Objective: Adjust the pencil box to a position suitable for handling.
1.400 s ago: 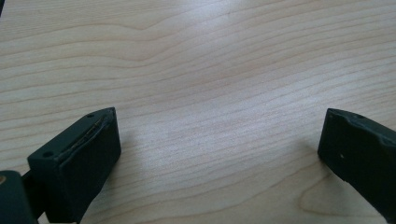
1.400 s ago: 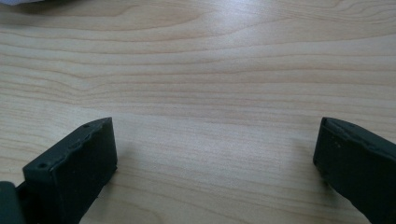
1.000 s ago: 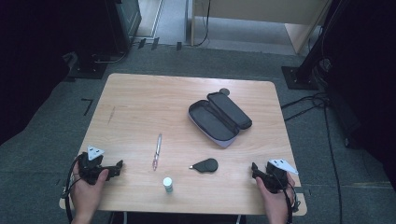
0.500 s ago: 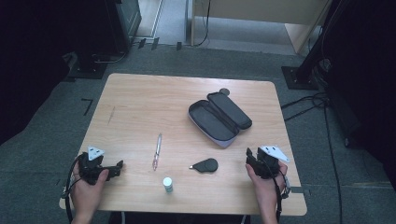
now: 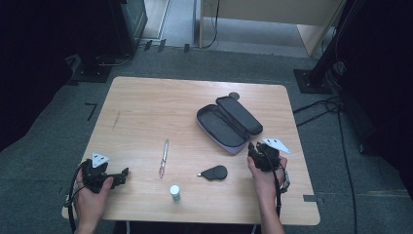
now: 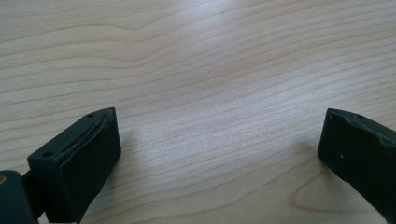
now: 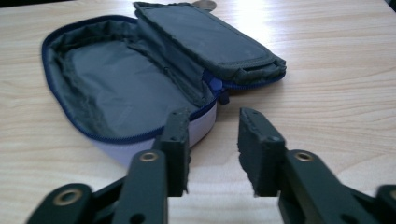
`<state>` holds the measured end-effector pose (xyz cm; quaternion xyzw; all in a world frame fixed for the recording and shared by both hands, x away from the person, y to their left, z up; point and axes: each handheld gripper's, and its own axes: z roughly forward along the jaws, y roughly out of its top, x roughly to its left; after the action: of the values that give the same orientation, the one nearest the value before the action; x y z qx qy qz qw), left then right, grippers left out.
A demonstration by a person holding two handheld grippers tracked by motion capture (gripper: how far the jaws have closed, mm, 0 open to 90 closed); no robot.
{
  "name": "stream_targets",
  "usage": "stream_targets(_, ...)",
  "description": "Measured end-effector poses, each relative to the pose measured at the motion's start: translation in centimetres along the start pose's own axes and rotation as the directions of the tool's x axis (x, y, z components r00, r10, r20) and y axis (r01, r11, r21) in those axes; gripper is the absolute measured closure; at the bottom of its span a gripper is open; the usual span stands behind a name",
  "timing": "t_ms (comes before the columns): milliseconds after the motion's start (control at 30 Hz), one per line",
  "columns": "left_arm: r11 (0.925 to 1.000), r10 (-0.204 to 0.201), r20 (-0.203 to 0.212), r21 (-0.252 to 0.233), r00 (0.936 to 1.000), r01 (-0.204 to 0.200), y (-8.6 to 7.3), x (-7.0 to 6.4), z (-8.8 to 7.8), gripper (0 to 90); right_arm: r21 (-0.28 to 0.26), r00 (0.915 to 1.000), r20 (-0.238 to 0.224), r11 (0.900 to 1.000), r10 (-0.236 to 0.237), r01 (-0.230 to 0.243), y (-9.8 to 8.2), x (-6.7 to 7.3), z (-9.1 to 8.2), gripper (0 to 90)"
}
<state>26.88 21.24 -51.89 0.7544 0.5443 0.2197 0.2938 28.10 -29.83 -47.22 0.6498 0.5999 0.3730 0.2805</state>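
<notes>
Case (image 5: pixel 229 124) lies unzipped at centre frame, ready for filling; right gripper (image 7: pixel 212 128), jaws narrowing on nothing, nears it; left gripper (image 5: pixel 124 171) rests spread, lower left.

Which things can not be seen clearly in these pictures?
- Round dark thing behind the open pencil case: high view, mostly hidden by the case lid; cut by the top edge in the right gripper view.
- Small white bottle: high view, too small to identify.
- Dark flat item: high view, too small to tell what it is.
</notes>
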Motion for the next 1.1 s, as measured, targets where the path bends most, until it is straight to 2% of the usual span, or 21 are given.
stream_targets(67, 1.0, 0.0, 0.0, 0.0, 1.0, 0.0, 0.0, 0.0, 0.0, 0.0, 0.0, 0.9999, 0.016, 1.0, -0.006, 0.006, 0.1, 0.2, 0.2, 66.0)
stream_targets(100, 1.0, 0.0, 0.0, 0.0, 1.0, 0.0, 0.0, 0.0, 0.0, 0.0, 0.003, 0.9997, 0.023, 1.0, 0.013, -0.013, 0.3, 0.4, 0.6, 66.4)
stream_targets(167, 1.0, 0.0, 0.0, 0.0, 1.0, 0.0, 0.0, 0.0, 0.0, 0.0, 0.006, 0.9995, 0.028, 1.0, 0.013, -0.013, 0.4, 0.4, 0.9, 66.4)
stream_targets(200, 1.0, 0.0, 0.0, 0.0, 1.0, 0.0, 0.0, 0.0, 0.0, 0.0, 0.015, 0.999, 0.02, 0.999, 0.039, -0.039, 0.5, 0.5, 1.4, 65.8)
stream_targets(300, 1.0, 0.0, 0.0, 0.0, 1.0, 0.0, 0.0, 0.0, 0.0, 0.0, 0.027, 0.9984, 0.025, 0.998, 0.051, -0.051, 0.8, 0.8, 2.2, 61.5)
stream_targets(467, 1.0, 0.0, 0.0, 0.0, 1.0, 0.0, 0.0, 0.0, 0.0, 0.0, 0.044, 0.9946, 0.05, 0.995, 0.091, -0.093, 1.3, 0.7, 3.2, 60.1)
stream_targets(567, 1.0, 0.001, 0.0, 0.0, 1.0, -0.001, 0.0, 0.0, 0.0, 0.0, 0.072, 0.9906, 0.072, 0.99, 0.117, -0.122, 1.5, 0.5, 4.1, 59.3)
stream_targets(600, 1.0, 0.0, 0.0, 0.0, 1.0, 0.0, 0.0, 0.0, 0.0, 0.0, 0.085, 0.9871, 0.083, 0.986, 0.137, -0.144, 1.6, 0.5, 4.8, 59.2)
stream_targets(667, 1.0, 0.0, 0.0, 0.0, 1.0, 0.0, 0.0, 0.0, 0.0, 0.0, 0.094, 0.9863, 0.085, 0.984, 0.142, -0.149, 1.6, 0.5, 5.1, 59.1)
stream_targets(767, 1.0, 0.0, 0.0, 0.0, 1.0, 0.0, 0.0, 0.0, 0.0, 0.0, 0.116, 0.9822, 0.078, 0.977, 0.171, -0.18, 1.8, 0.3, 6.1, 59.1)
stream_targets(867, 1.0, 0.001, 0.0, 0.0, 1.0, -0.001, 0.0, 0.0, 0.0, 0.0, 0.113, 0.9804, 0.082, 0.976, 0.179, -0.188, 2.0, 0.2, 6.7, 58.9)
stream_targets(1067, 1.0, 0.001, 0.0, 0.0, 1.0, -0.001, 0.0, 0.0, 0.0, 0.0, 0.141, 0.9838, 0.088, 0.976, 0.156, -0.167, 1.8, 0.3, 7.9, 58.1)
stream_targets(1100, 1.0, 0.0, 0.0, 0.0, 1.0, 0.0, 0.0, 0.0, 0.0, 0.0, 0.133, 0.9833, 0.063, 0.975, 0.17, -0.178, 1.8, 0.3, 8.2, 57.5)
